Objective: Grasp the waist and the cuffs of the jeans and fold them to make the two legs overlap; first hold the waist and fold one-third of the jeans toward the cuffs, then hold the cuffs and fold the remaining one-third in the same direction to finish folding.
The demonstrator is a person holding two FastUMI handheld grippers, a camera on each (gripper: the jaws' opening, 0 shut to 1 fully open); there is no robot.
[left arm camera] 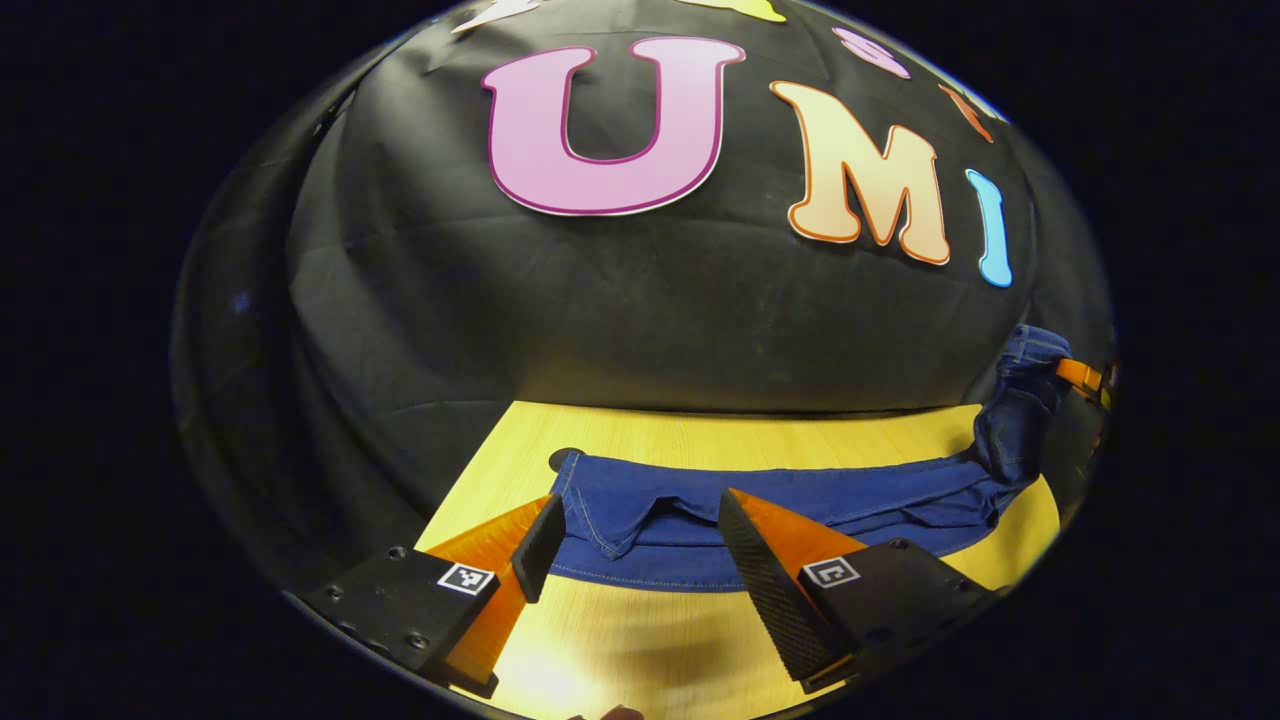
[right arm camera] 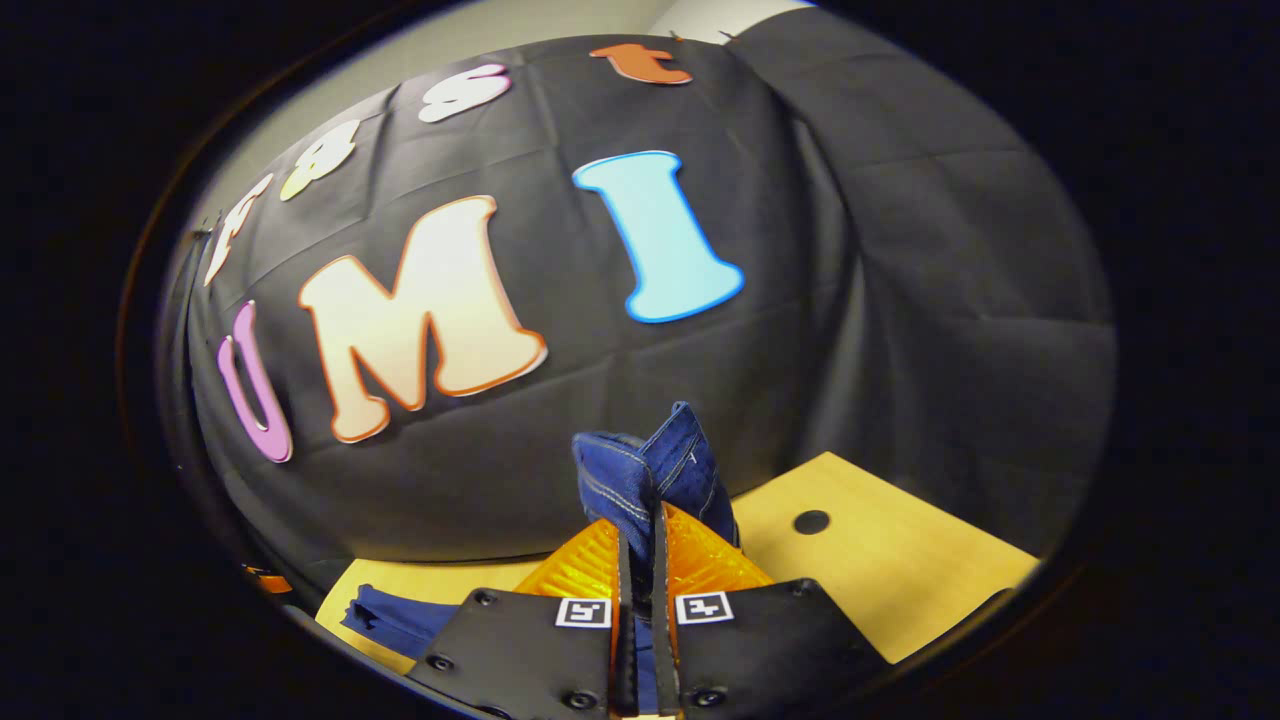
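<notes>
Left gripper view has the left gripper (left arm camera: 632, 545) spread wide, low over the jeans (left arm camera: 800, 500) lying on the table (left arm camera: 620, 640); toward three o'clock the right gripper (right arm camera: 640, 545) pinches their lifted end.

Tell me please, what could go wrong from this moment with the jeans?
1. The right hand-held gripper is shut on a small bunch of the jeans and lifts that end; with so little cloth pinched, it might slip out.
2. The left hand-held gripper is open and holds nothing, so the flat end may drag across the table.
3. That end lies rumpled, so the legs may not overlap evenly.
</notes>
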